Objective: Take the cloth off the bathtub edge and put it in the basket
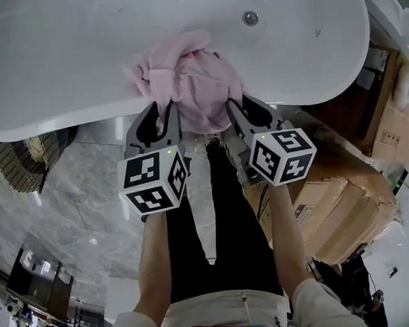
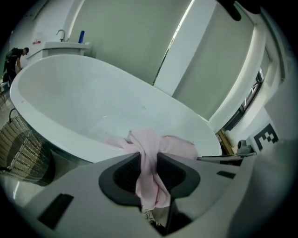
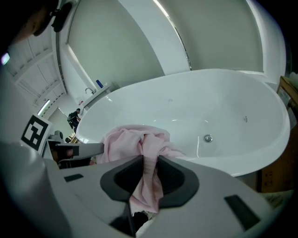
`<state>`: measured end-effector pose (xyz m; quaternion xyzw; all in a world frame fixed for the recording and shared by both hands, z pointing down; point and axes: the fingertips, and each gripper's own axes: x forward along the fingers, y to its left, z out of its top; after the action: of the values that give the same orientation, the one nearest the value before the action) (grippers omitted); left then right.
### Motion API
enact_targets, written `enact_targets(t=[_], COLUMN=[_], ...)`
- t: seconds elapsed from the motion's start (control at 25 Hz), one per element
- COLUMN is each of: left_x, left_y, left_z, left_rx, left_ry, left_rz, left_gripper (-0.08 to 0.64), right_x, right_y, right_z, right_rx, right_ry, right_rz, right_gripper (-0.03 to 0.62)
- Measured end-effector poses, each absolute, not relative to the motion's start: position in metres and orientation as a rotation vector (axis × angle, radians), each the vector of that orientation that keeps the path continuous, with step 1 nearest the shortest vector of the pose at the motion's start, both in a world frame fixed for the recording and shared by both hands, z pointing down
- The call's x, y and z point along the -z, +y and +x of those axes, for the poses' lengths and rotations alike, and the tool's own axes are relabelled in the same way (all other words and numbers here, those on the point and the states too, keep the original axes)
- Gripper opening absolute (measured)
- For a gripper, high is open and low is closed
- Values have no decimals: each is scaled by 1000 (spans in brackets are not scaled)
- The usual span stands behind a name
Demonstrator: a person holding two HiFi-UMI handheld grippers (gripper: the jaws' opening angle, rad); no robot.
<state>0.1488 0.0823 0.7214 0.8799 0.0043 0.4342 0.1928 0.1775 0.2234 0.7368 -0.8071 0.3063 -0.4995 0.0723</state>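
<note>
- While I hunted for writing, little of it could be read; the left marker cube (image 1: pixel 155 179) and the right marker cube (image 1: pixel 282 156) bore only black-and-white square patterns, no letters; the print on the cardboard box (image 1: pixel 395 125) at the right of the head view was too small for me to make out.
- The pink cloth (image 1: pixel 190 82) lay bunched on the near edge of the white bathtub (image 1: pixel 53 58), part of it spilling down the outer side.
- The left gripper (image 1: pixel 162 116) had its jaws drawn close together on a fold at the cloth's left side; its own view showed the fabric pinched between the dark pads and hanging below them.
- The right gripper (image 1: pixel 237 108) gripped the cloth's right side the same way, jaws nearly together with a pink fold squeezed between them.
- The wicker basket (image 1: pixel 23 164) stood on the marble floor (image 1: pixel 68 228) beside the tub, to the left and well apart from the cloth; the head view and the left gripper view showed it, the right gripper view did not.
- Only the left gripper view gave me the tap (image 2: pixel 60 33) and the blue bottle (image 2: pixel 81 36) on a ledge beyond the tub's far end.
- The round metal fitting (image 1: pixel 250 18) in the tub wall appeared in the head view and the right gripper view; the left gripper view missed it.
</note>
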Motion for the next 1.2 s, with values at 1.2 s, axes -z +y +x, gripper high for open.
enact_targets(t=[1.2], left_x=[-574], left_y=[71], left_z=[220], left_rx=[-887], left_ry=[31], left_rz=[2655], left_gripper=[58], right_x=[-585], right_y=[211], right_z=[242], right_rx=[1115], right_ry=[912], right_rz=[-2703], right_gripper=[74])
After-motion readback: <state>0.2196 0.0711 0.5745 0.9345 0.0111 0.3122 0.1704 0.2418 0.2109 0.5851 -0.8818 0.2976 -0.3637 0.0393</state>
